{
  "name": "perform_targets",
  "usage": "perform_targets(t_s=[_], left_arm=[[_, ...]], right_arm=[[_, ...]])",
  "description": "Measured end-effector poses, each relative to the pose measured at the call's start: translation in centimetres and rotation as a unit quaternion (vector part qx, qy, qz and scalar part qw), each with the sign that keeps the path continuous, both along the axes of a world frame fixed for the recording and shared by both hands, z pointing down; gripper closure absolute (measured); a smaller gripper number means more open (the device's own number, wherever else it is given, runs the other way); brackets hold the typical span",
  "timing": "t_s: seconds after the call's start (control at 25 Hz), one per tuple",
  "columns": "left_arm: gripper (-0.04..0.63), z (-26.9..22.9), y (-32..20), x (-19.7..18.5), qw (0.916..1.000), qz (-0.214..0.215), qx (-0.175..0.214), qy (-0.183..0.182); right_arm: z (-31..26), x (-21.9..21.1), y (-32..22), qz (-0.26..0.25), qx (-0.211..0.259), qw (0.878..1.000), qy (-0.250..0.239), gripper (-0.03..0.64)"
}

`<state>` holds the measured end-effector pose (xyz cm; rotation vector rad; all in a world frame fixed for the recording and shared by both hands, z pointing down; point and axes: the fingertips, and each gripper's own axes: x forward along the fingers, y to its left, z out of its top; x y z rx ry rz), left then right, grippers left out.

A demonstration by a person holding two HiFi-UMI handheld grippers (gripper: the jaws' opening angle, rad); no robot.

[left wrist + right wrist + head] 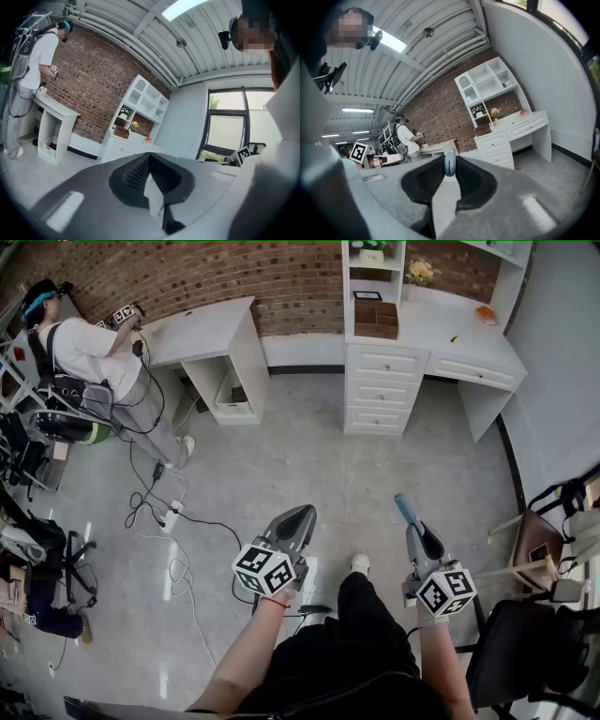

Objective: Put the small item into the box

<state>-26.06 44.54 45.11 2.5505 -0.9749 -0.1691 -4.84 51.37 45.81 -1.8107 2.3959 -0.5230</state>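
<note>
Right gripper (449,174): jaws pinching a small blue item (449,163) at their tips; the item pokes out past them. Left gripper (149,165): jaws pressed together, nothing between. Brown box (376,319) sits on the white desk (441,326), well ahead of both grippers.

A person (86,357) stands at a white bench (202,329) below the brick wall (234,273). Cables (164,512) trail across the grey floor (309,465).
</note>
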Motion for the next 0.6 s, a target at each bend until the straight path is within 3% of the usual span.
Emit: perform_targets(t_s=[0.6], left_arm=[[0.594,-0.9,-15.2,6.1,0.9999,-0.01,0.011,-0.005]], right_arm=[[-0.4,6.0,-15.0,-0.007,0.007,1.0,0.016,0.551]])
